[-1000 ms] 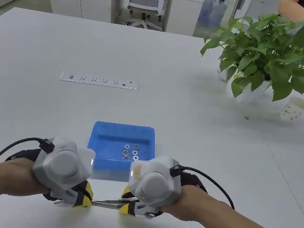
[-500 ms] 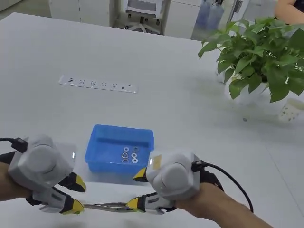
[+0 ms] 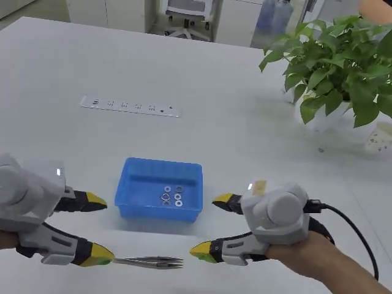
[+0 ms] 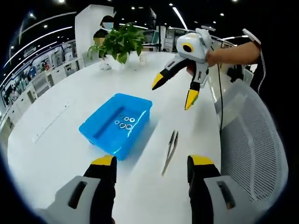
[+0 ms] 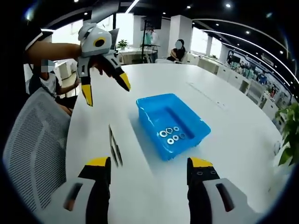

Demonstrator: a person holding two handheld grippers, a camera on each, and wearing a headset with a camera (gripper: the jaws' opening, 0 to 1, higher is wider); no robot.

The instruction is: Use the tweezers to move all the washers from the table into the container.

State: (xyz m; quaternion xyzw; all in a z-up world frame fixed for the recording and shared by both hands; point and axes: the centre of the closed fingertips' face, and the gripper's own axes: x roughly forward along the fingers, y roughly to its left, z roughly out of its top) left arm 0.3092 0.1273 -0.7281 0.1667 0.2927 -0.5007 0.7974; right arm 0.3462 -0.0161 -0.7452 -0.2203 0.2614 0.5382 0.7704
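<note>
From the head view, the left gripper [image 3: 101, 228] and right gripper [image 3: 207, 224] both gape wide, holding nothing. The tweezers [image 3: 150, 262] lie flat between them, long axis left to right, one end just beside the left's lower jaw.

In the left gripper view, the tweezers [image 4: 170, 151] stretch away ahead; I can't tell which end has the tips.

In the right gripper view, the washers [image 5: 172, 135] sit inside the container [image 5: 154, 130], just beyond the tweezers.

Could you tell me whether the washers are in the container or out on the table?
In: the washers lie clustered on the floor of the container; I see none on the table.
</note>
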